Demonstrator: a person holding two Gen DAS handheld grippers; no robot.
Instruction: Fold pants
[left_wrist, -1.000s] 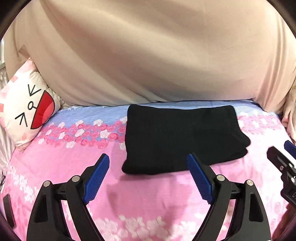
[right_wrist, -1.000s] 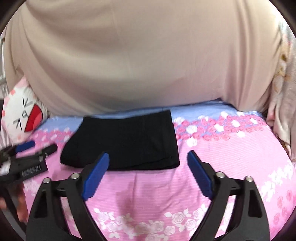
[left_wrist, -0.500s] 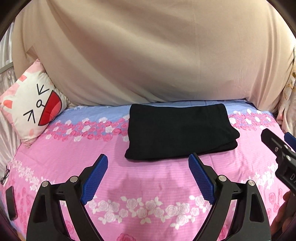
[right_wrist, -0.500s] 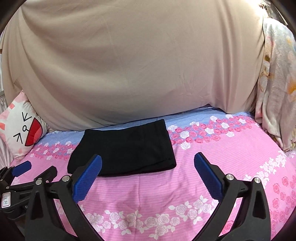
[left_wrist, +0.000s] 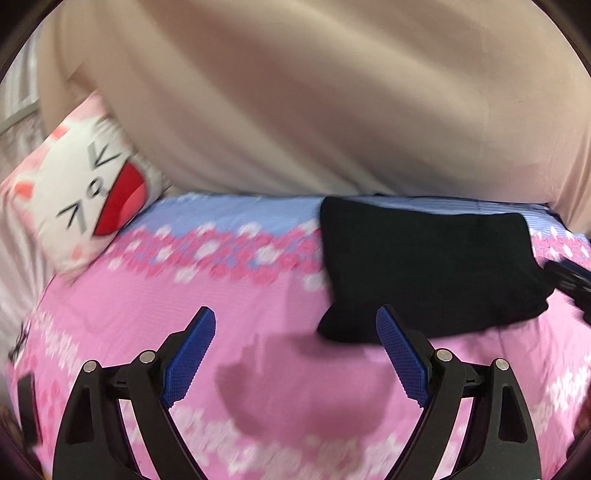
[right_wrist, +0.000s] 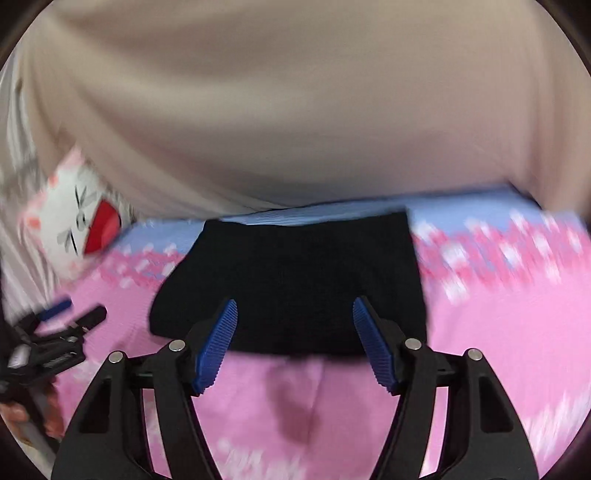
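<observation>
The black pants (left_wrist: 428, 269) lie folded into a compact rectangle on the pink flowered bed sheet (left_wrist: 258, 354). My left gripper (left_wrist: 295, 334) is open and empty, just left of the pants' near left corner. In the right wrist view the pants (right_wrist: 295, 273) lie straight ahead. My right gripper (right_wrist: 294, 325) is open and empty, close over their near edge. The left gripper shows at the left edge of that view (right_wrist: 70, 319), and the right gripper's tip at the right edge of the left view (left_wrist: 570, 277). Both views are motion-blurred.
A white cat-face pillow (left_wrist: 88, 199) leans at the bed's far left, also seen in the right wrist view (right_wrist: 77, 229). A beige curtain (left_wrist: 314, 103) hangs along the far side of the bed. A dark object (left_wrist: 27, 410) lies at the sheet's near left.
Both grippers have moved forward and down toward the pants after pulling back. The left view has swung left, putting the pants to its right. The pants have not moved.
</observation>
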